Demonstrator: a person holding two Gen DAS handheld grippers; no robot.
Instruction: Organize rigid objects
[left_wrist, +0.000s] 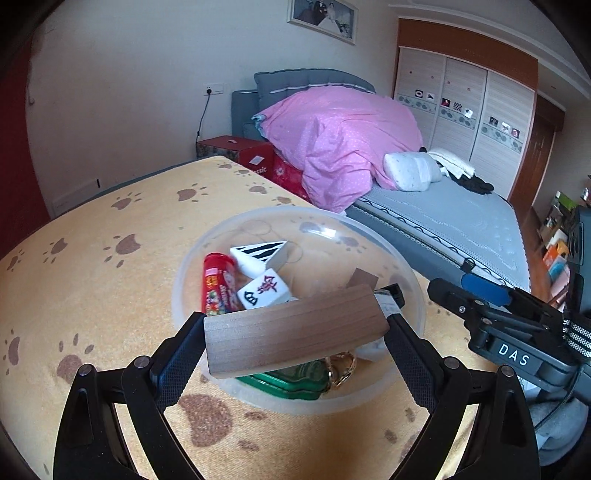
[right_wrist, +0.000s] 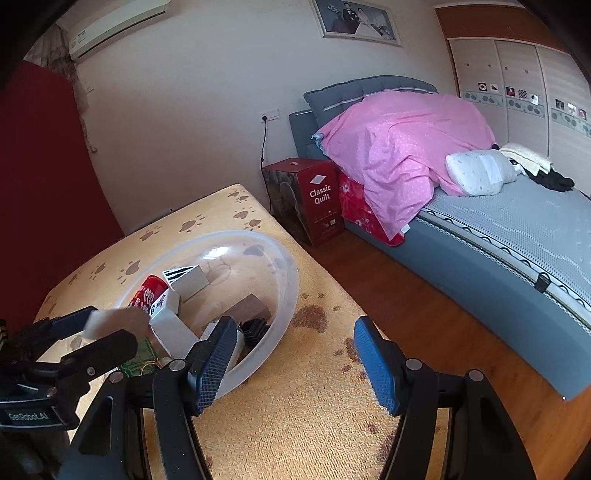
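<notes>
My left gripper (left_wrist: 295, 332) is shut on a long wooden block (left_wrist: 295, 332), held crosswise above the near rim of a clear plastic bowl (left_wrist: 417, 295). The bowl holds a red can (left_wrist: 218, 282), a mahjong tile (left_wrist: 263, 290), a striped white block (left_wrist: 260, 254), a small brown block (left_wrist: 364, 277), a green item (left_wrist: 295, 380) and a gold key ring (left_wrist: 341, 371). My right gripper (right_wrist: 295, 354) is open and empty, to the right of the bowl (right_wrist: 288, 291) over the table. It shows in the left wrist view (left_wrist: 476, 295), and the left gripper with the block (right_wrist: 110, 321) shows in the right wrist view.
The bowl stands on a yellow paw-print tablecloth (left_wrist: 110, 295) whose right edge (right_wrist: 332, 288) drops to a wooden floor (right_wrist: 424, 314). A bed with a pink quilt (right_wrist: 399, 147) and a red box (right_wrist: 306, 199) stand beyond.
</notes>
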